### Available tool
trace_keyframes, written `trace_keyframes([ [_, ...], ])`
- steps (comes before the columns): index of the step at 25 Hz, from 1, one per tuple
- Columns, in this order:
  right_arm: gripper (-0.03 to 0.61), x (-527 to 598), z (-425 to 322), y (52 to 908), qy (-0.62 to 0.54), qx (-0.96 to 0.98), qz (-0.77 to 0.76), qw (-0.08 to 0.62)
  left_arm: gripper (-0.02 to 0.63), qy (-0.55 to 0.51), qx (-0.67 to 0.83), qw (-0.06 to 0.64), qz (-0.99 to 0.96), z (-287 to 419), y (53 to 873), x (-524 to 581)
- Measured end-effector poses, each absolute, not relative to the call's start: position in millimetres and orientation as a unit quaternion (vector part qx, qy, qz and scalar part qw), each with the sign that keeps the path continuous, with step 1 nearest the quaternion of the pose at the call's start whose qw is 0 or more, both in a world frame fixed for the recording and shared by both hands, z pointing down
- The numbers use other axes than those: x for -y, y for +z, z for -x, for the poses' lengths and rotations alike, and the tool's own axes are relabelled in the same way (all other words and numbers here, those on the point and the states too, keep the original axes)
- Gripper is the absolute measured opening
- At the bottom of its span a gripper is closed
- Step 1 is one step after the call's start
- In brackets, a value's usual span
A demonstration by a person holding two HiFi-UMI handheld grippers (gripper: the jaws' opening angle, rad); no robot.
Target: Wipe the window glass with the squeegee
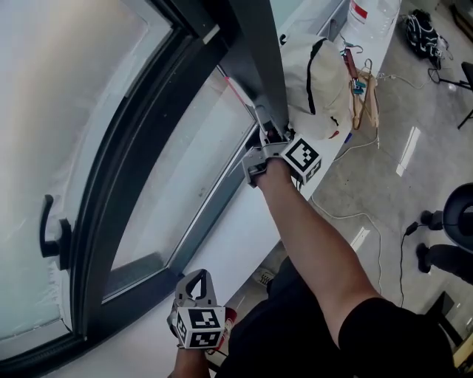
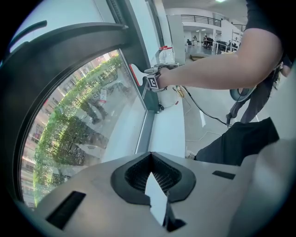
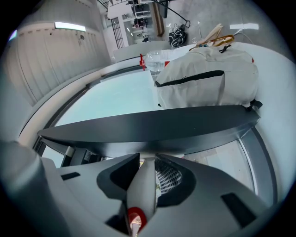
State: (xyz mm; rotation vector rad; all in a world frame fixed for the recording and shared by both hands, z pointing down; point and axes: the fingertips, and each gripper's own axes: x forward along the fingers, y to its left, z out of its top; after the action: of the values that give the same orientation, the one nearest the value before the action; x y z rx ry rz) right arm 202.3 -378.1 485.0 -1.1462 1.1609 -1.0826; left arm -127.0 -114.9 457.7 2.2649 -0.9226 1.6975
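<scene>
While the left gripper [image 1: 196, 284] [image 2: 150, 159] hangs low beside the white window sill [image 1: 222, 244], its jaws are closed tip to tip with nothing between them. Farther out along the sill, the right gripper [image 1: 260, 148] [image 3: 147, 159] [image 2: 155, 79] is clenched on the pale grey handle of the red-edged squeegee [image 3: 142, 185] [image 1: 236, 92] [image 2: 138, 74]. In the right gripper view the handle lies lengthwise in the jaw channel: its red end cap sits at the camera end, and its shaft runs forward to the jaw tips. From the tips, the head view shows the squeegee's long axis running diagonally up and to the left, across the lower pane of window glass [image 1: 177, 177], with the red strip pointing away from the person. In the left gripper view the blade stands tilted against the glass, just beside the dark grey window frame upright [image 2: 138, 51] [image 1: 251, 52]. Whether the full blade edge touches the glass cannot be told. Beyond the right gripper, a cream cloth bag with a black strap [image 1: 318, 77] [image 3: 208, 78] rests on the sill. A clear plastic bottle with a red label [image 1: 369, 15] [image 3: 155, 60] stands farther along the sill.
</scene>
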Motion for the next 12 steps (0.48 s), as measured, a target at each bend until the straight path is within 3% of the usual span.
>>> trace_keyframes([
  [12,0.092,380.3,-187.9,485.3,-0.471,-0.491,0.475,0.558,0.0,0.567,0.318,0.09,-0.755,129.9,456.6,113.2],
])
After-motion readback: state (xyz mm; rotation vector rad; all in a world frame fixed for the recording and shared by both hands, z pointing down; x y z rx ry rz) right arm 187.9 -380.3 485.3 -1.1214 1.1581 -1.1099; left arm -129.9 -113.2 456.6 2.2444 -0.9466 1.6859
